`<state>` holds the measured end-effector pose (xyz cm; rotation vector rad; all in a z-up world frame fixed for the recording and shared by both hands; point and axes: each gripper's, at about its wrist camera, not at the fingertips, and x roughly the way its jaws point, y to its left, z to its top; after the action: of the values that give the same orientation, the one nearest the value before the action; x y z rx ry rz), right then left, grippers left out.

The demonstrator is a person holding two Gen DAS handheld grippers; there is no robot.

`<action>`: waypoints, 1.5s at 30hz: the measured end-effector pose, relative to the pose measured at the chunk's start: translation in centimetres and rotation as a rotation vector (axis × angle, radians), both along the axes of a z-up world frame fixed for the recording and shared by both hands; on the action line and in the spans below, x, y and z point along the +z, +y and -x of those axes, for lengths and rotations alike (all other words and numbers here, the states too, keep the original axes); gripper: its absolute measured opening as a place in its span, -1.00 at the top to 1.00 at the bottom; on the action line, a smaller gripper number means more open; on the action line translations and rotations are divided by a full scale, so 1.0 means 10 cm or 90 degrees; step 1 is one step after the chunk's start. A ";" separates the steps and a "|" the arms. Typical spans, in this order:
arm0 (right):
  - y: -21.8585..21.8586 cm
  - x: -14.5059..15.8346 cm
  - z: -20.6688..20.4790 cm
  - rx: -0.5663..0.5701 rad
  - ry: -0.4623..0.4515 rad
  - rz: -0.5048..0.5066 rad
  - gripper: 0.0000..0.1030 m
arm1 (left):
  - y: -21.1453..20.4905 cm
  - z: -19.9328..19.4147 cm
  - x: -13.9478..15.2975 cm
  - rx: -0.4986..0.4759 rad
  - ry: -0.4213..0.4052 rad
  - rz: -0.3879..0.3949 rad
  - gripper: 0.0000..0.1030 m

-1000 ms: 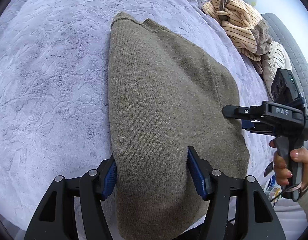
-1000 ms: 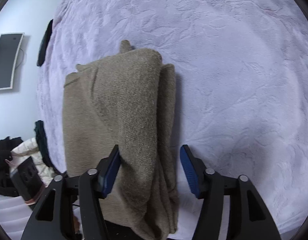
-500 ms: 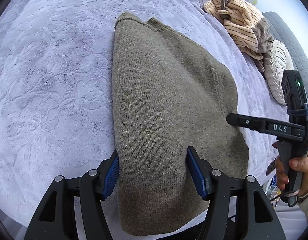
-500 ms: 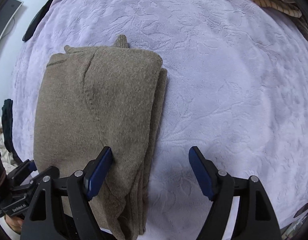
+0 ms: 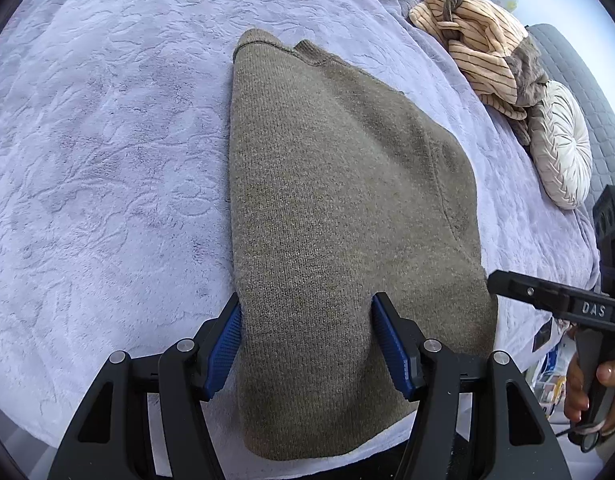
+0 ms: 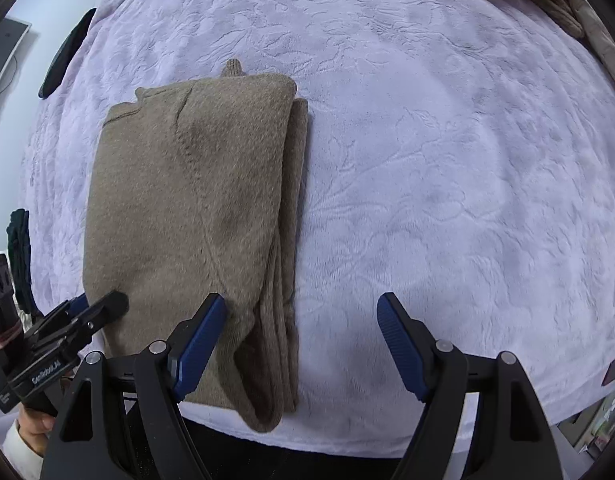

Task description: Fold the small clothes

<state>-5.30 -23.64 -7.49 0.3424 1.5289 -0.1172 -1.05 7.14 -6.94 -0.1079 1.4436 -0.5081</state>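
Observation:
A taupe knit sweater (image 5: 339,216), folded lengthwise, lies flat on the lilac blanket (image 5: 107,160). My left gripper (image 5: 307,308) stands open over its near end. The left pad sits at the sweater's left edge and the right pad rests on the knit. From the right wrist view the sweater (image 6: 187,200) shows its stacked folded edge on the right side. My right gripper (image 6: 303,304) hangs open and wide above that edge; its left finger is over the knit, its right finger over bare blanket, and nothing is pinched. It points down at the bed.
A heap of striped tan clothes (image 5: 475,44) and a round cream cushion (image 5: 563,152) lie at the far right of the bed. A dark flat object (image 6: 63,64) lies near the bed's far left edge. A hand (image 5: 587,392) holds the right gripper's handle.
The right gripper has opened wide, let go of the sweater's folded edge, and risen and drifted right of it. The left gripper has kept its place and opening.

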 end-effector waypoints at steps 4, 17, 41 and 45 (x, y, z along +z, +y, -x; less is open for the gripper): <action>0.03 0.08 0.12 -0.014 -0.001 -0.005 -0.58 | 0.03 0.02 0.07 -0.002 -0.006 -0.007 -0.24; 0.32 0.27 0.13 -0.021 -0.021 -0.016 -0.58 | 0.13 0.10 0.44 -0.007 -0.050 -0.083 -0.87; 0.61 0.72 0.15 0.006 -0.065 0.057 -1.00 | -0.09 0.22 0.97 -0.012 -0.142 -0.217 -0.88; 0.60 0.77 0.17 -0.001 -0.067 0.056 -1.00 | -0.09 0.22 0.98 -0.001 -0.124 -0.207 -0.88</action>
<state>-6.99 -17.61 0.19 0.2758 1.4143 -0.1652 -3.30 6.29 2.90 0.1975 1.3172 -0.2720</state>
